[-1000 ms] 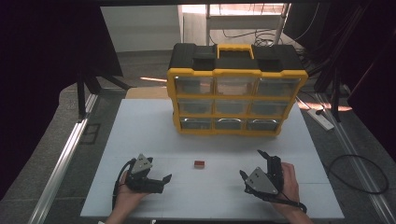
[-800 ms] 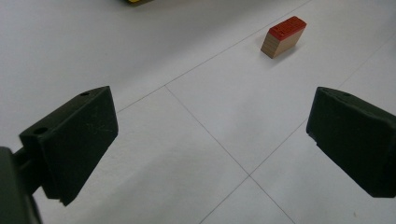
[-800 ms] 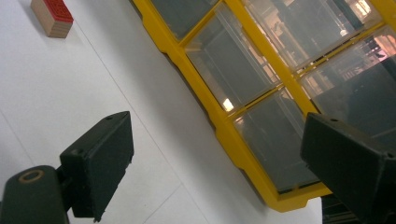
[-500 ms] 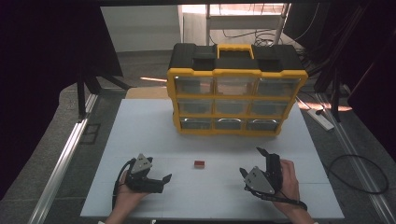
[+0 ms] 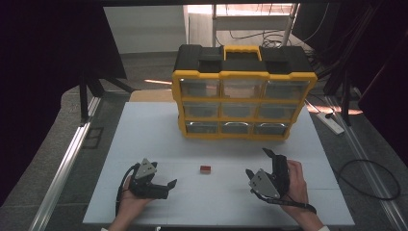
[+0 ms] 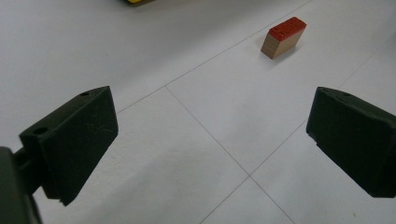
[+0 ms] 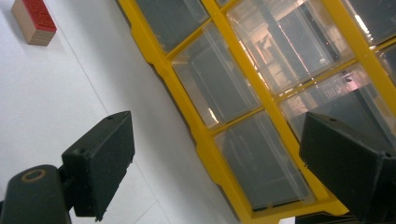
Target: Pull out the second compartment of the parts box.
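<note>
High view showed your left gripper near the table's near-left edge, its jaws wide apart and empty. The small red-topped block lay on the table between both grippers, untouched. Your right gripper, near right, also gaped empty, tilted toward the yellow drawer cabinet. A fast, off-centre close could likely nudge or tip that light block away.

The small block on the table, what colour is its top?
Red, over a tan body; clearest in the left gripper view.
</note>
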Tool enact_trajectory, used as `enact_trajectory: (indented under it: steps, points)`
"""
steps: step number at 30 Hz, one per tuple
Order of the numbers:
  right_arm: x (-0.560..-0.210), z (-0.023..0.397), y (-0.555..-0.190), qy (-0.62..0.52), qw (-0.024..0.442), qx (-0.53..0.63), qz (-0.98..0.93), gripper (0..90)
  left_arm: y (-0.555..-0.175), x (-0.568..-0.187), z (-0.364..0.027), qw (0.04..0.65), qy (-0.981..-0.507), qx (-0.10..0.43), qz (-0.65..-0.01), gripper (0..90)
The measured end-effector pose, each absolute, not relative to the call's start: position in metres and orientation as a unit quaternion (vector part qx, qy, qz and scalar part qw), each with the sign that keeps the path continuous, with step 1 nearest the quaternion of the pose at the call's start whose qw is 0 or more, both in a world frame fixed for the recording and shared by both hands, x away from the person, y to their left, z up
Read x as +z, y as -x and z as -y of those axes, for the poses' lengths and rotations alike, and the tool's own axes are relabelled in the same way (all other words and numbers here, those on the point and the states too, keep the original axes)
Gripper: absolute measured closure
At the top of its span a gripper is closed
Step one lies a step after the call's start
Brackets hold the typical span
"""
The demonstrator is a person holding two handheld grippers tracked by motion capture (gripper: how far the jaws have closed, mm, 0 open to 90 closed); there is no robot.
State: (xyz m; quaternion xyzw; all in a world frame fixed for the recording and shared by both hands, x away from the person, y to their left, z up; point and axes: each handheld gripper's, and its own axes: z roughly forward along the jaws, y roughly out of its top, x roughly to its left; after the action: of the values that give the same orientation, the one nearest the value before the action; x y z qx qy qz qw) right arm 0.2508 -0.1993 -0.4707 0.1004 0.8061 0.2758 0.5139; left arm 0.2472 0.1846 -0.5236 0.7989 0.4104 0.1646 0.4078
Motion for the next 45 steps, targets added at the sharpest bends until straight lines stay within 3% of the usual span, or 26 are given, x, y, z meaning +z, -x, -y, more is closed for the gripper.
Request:
enact_trajectory:
  steps: [45]
  points:
    - [-0.442, 0.189, -0.264, -0.074, 0.563, 0.270, -0.778, 11.7, -0.248, -0.523, -0.185, 0.408, -0.799, 0.164, -0.410, 2.1]
